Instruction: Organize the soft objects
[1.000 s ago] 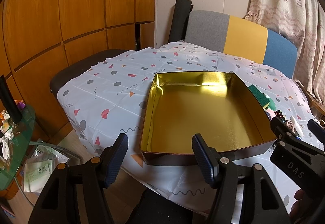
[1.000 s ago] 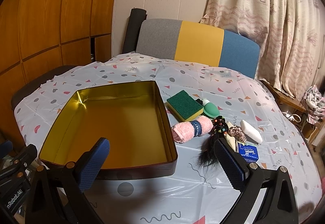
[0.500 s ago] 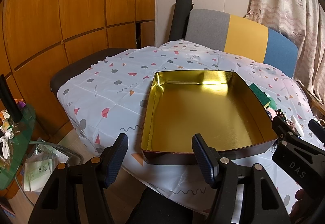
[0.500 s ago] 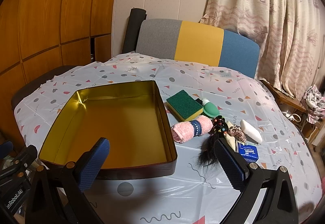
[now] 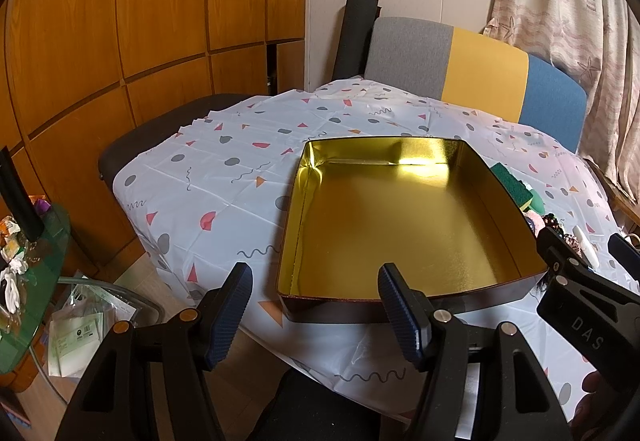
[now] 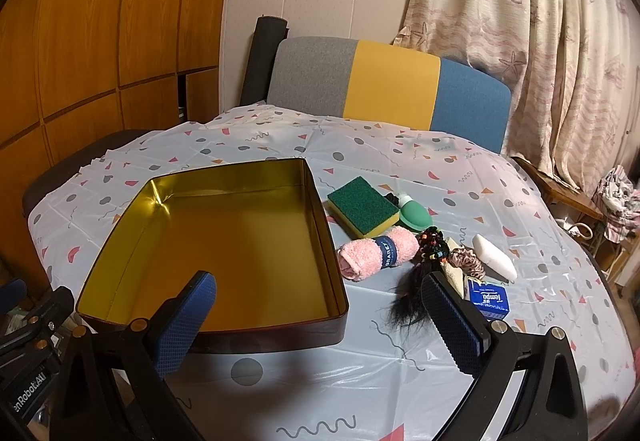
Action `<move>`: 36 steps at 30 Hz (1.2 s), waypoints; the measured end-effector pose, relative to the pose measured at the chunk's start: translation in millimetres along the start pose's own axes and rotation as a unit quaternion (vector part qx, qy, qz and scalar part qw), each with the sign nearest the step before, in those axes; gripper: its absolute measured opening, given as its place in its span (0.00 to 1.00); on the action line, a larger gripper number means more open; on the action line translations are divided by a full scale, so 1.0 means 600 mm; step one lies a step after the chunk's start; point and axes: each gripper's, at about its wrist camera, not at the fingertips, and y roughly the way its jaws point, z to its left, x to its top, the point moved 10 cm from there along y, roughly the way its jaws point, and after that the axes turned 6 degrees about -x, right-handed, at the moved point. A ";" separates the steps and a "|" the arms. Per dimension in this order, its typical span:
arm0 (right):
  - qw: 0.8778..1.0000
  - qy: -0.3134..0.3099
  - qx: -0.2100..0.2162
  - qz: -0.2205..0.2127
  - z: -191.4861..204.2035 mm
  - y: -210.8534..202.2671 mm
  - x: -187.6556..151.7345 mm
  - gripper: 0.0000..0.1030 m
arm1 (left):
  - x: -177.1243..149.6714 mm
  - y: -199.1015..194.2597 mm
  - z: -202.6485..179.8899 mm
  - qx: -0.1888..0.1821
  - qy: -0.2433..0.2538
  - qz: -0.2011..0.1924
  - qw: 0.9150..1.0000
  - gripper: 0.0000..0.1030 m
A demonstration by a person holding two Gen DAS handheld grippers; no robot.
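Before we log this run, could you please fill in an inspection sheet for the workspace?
Surface: patterned tablecloth, wrinkled.
Job's things: gold tin empty; sponge, pink towel roll, hair ties, scrunchie lying to its right.
Clutter: tissue pack, white tube, green item, black hair tuft.
Grippers: left gripper and right gripper both open, holding nothing.
Cables: nothing seen.
Surroundings: tricolour chair, curtain, wood panelling.
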 end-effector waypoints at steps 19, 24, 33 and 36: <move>1.000 0.016 0.000 0.009 -0.026 0.015 -0.008 1.00 | -0.006 0.014 -0.032 -0.020 0.028 0.015 0.999 0.64; 0.999 0.036 0.012 0.019 -0.057 0.028 -0.008 1.00 | -0.003 0.012 -0.070 -0.102 0.033 0.017 0.994 0.65; 0.988 0.132 -0.008 0.084 -0.272 0.097 -0.024 1.00 | 0.023 0.019 -0.183 -0.211 0.066 0.036 0.975 0.73; 0.982 0.149 -0.026 0.110 -0.349 0.120 -0.038 1.00 | 0.037 0.025 -0.220 -0.244 0.085 0.048 0.965 0.73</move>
